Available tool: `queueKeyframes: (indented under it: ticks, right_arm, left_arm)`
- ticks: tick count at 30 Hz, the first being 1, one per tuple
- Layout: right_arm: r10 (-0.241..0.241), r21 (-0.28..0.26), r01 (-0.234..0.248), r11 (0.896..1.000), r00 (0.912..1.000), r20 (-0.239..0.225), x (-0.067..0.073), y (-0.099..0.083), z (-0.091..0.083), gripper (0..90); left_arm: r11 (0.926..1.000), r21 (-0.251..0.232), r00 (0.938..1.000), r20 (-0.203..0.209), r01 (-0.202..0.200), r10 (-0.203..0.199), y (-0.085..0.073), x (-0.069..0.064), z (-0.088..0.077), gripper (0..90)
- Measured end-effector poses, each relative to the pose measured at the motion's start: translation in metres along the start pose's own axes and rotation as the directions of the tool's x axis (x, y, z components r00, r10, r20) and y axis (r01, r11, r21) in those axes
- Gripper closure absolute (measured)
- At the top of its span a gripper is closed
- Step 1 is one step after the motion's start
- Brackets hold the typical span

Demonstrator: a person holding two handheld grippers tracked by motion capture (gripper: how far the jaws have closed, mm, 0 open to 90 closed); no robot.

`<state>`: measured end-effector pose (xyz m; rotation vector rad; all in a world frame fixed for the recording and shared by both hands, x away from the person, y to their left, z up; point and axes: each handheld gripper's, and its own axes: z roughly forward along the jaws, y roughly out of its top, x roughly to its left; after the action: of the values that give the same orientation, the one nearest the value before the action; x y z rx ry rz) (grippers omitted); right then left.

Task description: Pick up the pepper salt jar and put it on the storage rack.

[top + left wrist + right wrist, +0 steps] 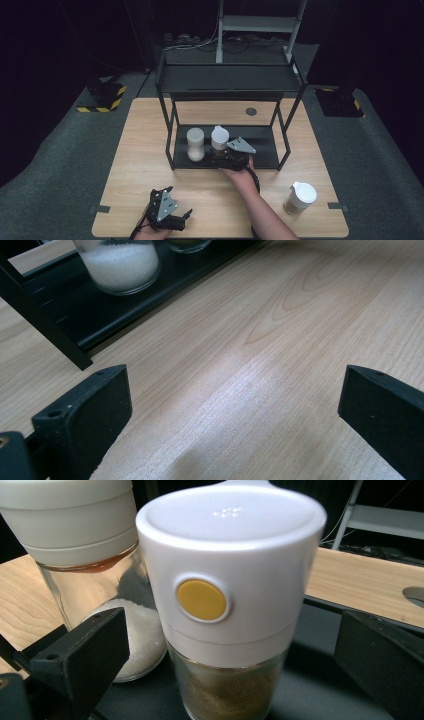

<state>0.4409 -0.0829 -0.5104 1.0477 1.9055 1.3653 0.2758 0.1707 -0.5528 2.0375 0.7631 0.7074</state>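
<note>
Evidently a brown-spice jar is being released at the centre of the high view, standing on the rack's lower shelf beside the white-powder jar. The right tool is being held spread around it, untouching; the left tool, also spread, is idling over the desk. Next, the third jar at lower right is probably being called for.

we record the light wooden table top as pale tan with darker brown grain lines. the two-tier metal rack is matt black. the glass shaker jar with brown powder carries a white cap with one round yellow button. the glass jar of white granules has a white cap too. a third white-lidded jar holds brown contents. both gripper bodies are black with grey plates. the floor mat is grey; two black bases bear yellow-black stripes.
</note>
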Motion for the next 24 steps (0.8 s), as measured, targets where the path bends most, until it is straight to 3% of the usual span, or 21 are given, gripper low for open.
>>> queueKeyframes:
  ticks: [5,24]
  right_arm:
    - [0.008,-0.011,-0.008,1.000,1.0000,-0.004,0.001,0.001,-0.006,0.3]
    - [-0.049,-0.016,0.048,0.999,0.9987,-0.014,0.007,0.007,-0.034,0.0]
  left_arm:
    - [1.0000,0.004,1.0000,0.004,-0.003,0.003,0.000,0.000,0.000,1.0]
    - [0.9999,0.011,1.0000,0.007,-0.006,0.005,0.001,0.000,0.001,1.0]
